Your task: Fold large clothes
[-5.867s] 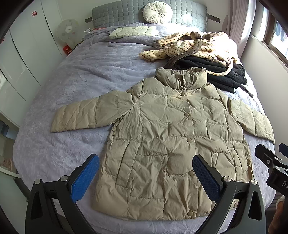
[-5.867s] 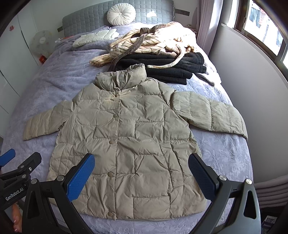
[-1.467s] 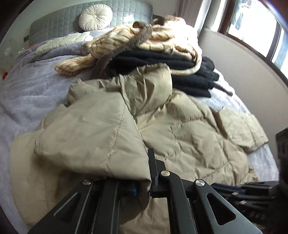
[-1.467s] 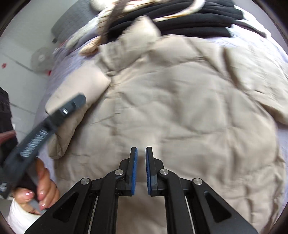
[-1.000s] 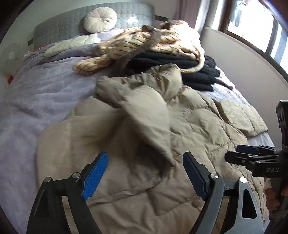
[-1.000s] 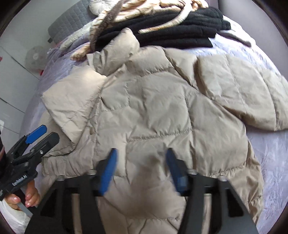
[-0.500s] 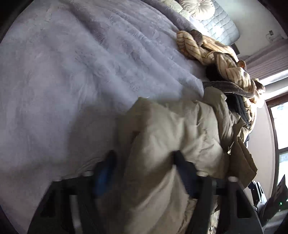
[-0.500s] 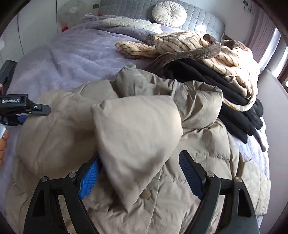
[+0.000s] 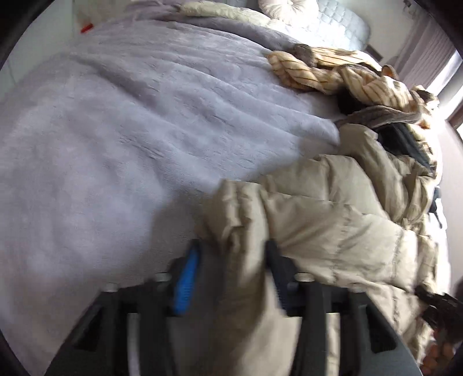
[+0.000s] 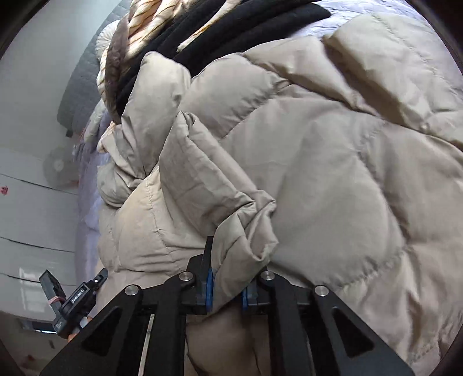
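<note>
The beige puffer jacket (image 10: 332, 179) is bunched on the grey-lilac bed (image 9: 130, 130), near a pile of striped and black clothes (image 9: 361, 84) lying further off. A thick fold of it is caught between the closing jaws of the right claw (image 10: 227, 285). Its left edge is seen between the opening jaws of the left claw (image 9: 231, 277), blurred, so contact cannot be told.

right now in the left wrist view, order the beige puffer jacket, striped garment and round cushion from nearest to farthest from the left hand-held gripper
1. beige puffer jacket: between the left hand-held gripper fingers
2. striped garment: upper right, mid-bed
3. round cushion: top, by the headboard
</note>
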### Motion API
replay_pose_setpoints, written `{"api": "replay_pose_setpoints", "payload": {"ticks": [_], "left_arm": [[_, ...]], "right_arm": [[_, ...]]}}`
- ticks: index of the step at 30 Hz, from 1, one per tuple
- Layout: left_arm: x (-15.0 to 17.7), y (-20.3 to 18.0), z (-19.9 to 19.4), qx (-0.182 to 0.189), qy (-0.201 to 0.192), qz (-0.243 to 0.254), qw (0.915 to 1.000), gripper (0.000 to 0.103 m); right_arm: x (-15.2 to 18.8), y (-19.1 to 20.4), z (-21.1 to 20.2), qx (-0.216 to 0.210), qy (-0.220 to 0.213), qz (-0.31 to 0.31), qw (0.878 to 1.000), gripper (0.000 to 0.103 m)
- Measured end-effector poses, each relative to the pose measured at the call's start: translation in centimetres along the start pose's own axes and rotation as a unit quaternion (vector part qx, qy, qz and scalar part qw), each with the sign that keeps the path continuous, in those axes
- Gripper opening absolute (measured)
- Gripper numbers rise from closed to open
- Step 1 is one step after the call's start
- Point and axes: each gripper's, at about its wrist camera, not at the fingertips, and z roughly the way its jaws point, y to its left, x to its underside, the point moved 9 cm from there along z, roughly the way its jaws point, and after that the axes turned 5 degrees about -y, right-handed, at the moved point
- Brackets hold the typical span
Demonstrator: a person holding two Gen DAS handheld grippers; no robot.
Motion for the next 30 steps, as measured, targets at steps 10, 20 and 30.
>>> {"api": "replay_pose_setpoints", "payload": {"ticks": [10, 20, 30], "left_arm": [[1.7, -1.0, -6.6, 0.001, -0.028, 0.057, 0.9980, 0.064], [5.3, -0.1, -1.5, -0.065, 0.005, 0.046, 0.9968, 0.080], [5.9, -5.1, -6.4, -0.091, 0.008, 0.104, 0.9903, 0.080]], "right_arm": [[-1.0, 4.4, -3.7, 0.048, -0.054, -0.169, 0.983, 0.021], [-0.7, 1.2, 0.5, 0.102, -0.010, -0.196, 0.975, 0.018], [0.0, -3.2, -6.0, 0.052, 0.004, -0.093, 0.994, 0.045]]}}
